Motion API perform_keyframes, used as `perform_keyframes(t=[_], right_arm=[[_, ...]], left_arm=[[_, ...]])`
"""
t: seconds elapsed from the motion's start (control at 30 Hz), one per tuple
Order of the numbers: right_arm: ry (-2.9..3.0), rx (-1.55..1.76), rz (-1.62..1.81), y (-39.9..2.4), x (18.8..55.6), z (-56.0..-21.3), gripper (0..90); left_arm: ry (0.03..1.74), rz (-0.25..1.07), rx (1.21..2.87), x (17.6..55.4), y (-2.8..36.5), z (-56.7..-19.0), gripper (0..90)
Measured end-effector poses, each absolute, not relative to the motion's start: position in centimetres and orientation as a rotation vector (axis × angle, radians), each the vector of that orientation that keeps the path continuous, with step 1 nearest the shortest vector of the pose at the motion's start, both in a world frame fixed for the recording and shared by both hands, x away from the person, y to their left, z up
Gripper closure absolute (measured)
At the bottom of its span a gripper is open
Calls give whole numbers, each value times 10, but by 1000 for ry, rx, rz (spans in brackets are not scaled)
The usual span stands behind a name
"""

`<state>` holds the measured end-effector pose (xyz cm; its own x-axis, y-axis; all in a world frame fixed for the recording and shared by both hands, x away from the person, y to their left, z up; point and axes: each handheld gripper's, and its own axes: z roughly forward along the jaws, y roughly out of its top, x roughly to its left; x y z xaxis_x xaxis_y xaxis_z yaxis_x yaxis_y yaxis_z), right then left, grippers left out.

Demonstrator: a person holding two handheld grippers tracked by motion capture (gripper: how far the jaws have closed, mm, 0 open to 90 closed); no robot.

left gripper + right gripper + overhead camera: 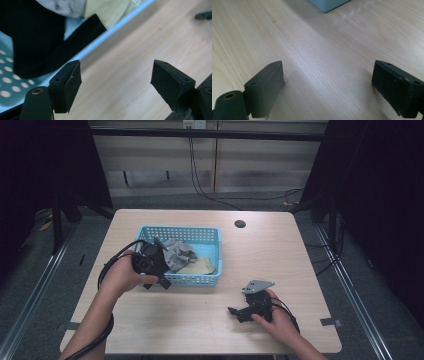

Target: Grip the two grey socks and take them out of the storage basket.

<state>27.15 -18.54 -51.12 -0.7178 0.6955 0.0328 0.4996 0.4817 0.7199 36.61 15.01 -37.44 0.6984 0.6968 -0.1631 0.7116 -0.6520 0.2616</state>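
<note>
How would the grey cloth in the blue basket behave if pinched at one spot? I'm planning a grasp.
The grey cloth lies crumpled in folds, so it is probably floppy and would drape and trail. It looks thin, so likely light. It lies against the beige cloth, which might drag along.

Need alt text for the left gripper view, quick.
The left tool hangs open over the pale wooden table, beside the light blue perforated plastic basket holding black cloth, grey cloth and yellowish cloth.
</note>
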Motion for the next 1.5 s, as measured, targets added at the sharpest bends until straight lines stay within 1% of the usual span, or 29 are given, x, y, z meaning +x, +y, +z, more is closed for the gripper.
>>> perform_keyframes(t=[0.4, 0.67, 0.87, 0.97, 1.0, 1.07, 1.13, 1.23, 1.33, 1.37, 1.47, 1.5], right_arm=[[2467, 1019, 1069, -185, 272, -511, 103], [2467, 1019, 1069, -185, 272, -511, 103], [2467, 1020, 1069, -185, 272, -511, 103], [2467, 1019, 1069, -185, 272, -511, 103], [2467, 1020, 1069, -185, 272, -511, 103], [2467, 1020, 1069, -185, 272, -511, 103], [2467, 1022, 1069, -185, 271, -511, 103], [2468, 1023, 1069, -185, 271, -511, 103], [2467, 1020, 1069, -185, 271, -511, 103], [2467, 1020, 1069, -185, 271, -511, 103], [2467, 1020, 1069, -185, 272, -511, 103], [2467, 1020, 1069, -185, 272, -511, 103]], left_arm=[[1184, 0, 2592, 401, 139, -378, 236], [1242, 66, 2552, 424, 133, -394, 239], [1276, 93, 2529, 438, 134, -407, 269], [1303, 96, 2516, 443, 136, -416, 312], [1314, 100, 2499, 445, 136, -422, 342], [1307, 101, 2503, 447, 136, -425, 355], [1326, 79, 2511, 449, 134, -433, 412], [1335, 86, 2519, 451, 132, -438, 415], [1351, 106, 2543, 453, 131, -443, 526], [1358, 104, 2548, 454, 131, -445, 526], [1379, 91, 2579, 455, 131, -449, 643], [1384, 84, 2586, 455, 131, -449, 694]])
